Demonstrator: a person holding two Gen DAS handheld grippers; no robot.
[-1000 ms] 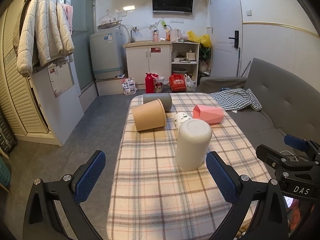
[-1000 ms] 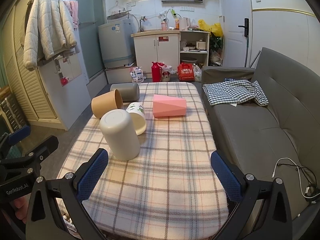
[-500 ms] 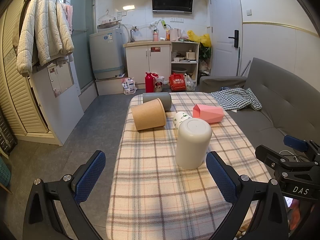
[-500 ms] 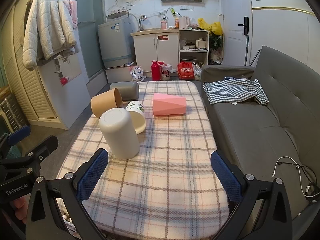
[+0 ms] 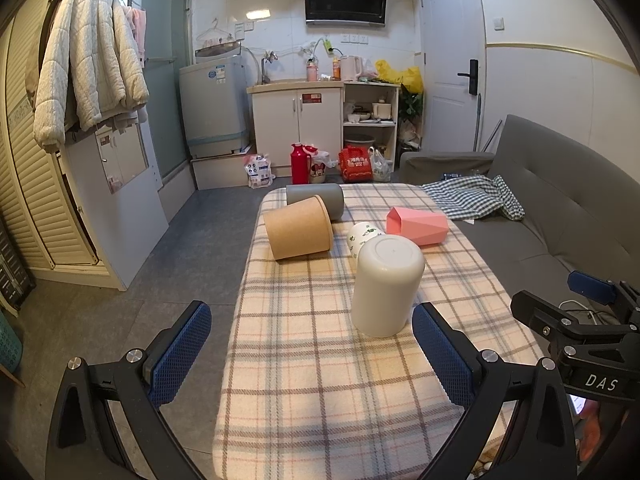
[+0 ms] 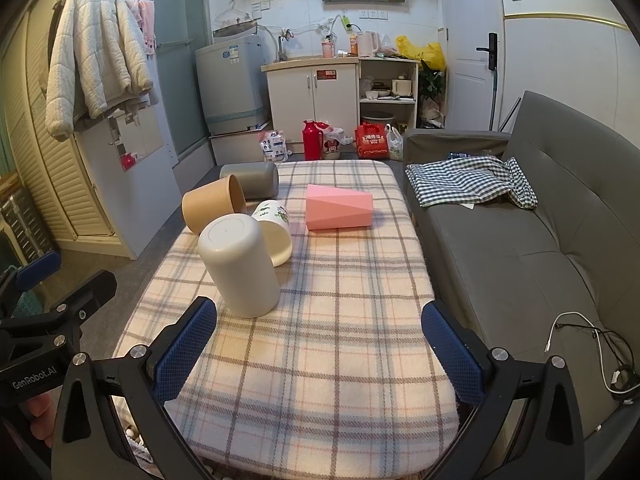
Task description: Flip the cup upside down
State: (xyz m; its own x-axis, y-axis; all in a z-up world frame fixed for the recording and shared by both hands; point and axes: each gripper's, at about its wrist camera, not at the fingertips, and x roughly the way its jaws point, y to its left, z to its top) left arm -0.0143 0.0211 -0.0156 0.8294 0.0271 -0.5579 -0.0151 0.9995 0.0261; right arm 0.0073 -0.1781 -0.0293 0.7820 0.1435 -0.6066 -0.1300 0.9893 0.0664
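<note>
Cream smooth plastic cup stands base-up on plaid tablecloth; looks light, stiff, prob. slippery. Best grip: mid-wall, across diam. Left gripper & right gripper both spread wide, holding nothing

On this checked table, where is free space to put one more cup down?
The near half of the table is bare, from the white cup to the near edge. The right strip beside the pink cup is also free. The far left is crowded with cups.
</note>
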